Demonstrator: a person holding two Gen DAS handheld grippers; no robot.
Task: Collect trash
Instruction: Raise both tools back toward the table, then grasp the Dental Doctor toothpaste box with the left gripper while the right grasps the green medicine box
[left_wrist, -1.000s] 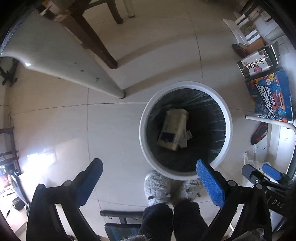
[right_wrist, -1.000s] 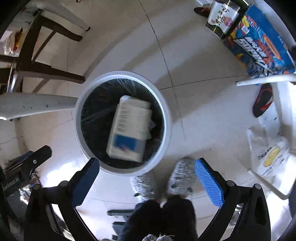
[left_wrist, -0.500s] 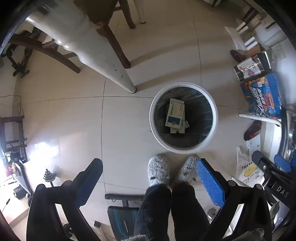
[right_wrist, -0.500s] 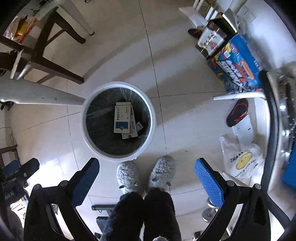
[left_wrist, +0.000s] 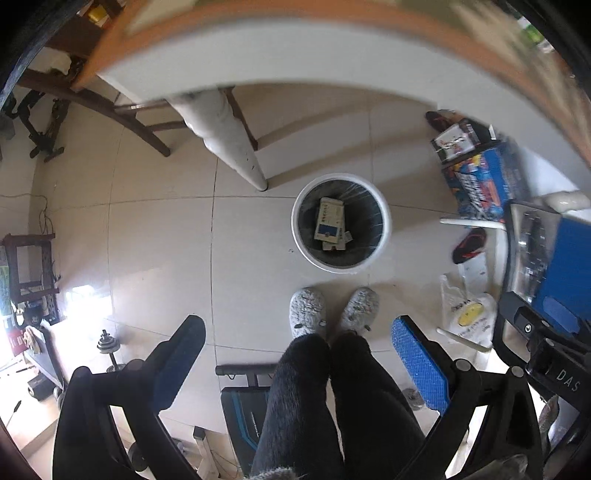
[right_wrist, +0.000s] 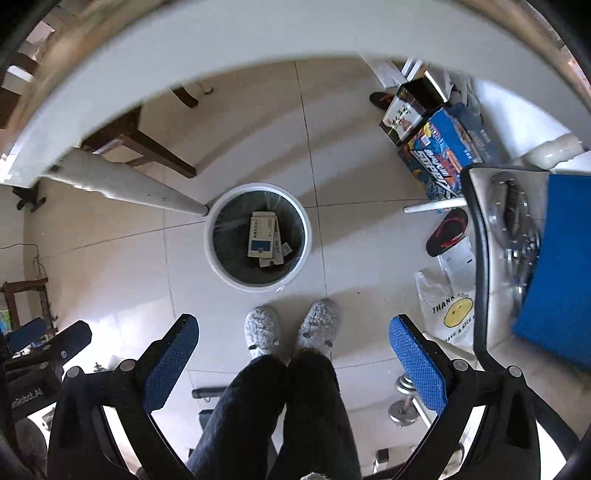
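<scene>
A white round trash bin (left_wrist: 384, 221) with a dark liner stands on the tiled floor far below; it also shows in the right wrist view (right_wrist: 306, 236). Flattened cardboard boxes (left_wrist: 330, 222) lie inside it, also seen in the right wrist view (right_wrist: 263, 237). My left gripper (left_wrist: 297, 360) is open and empty, high above the floor. My right gripper (right_wrist: 293, 356) is open and empty, at about the same height. Each gripper shows at the edge of the other's view.
A white table edge (left_wrist: 314, 51) arcs across the top, its leg (left_wrist: 236, 147) beside the bin. Printed boxes (right_wrist: 439, 147), a plastic bag (right_wrist: 447, 306), a slipper (right_wrist: 445, 232), dumbbells (right_wrist: 404, 402) and the person's feet (right_wrist: 288, 328) are on the floor.
Both grippers have risen well away from the bin, which now looks much smaller. The table edge has come into view at the top. The boxes stay in the bin.
</scene>
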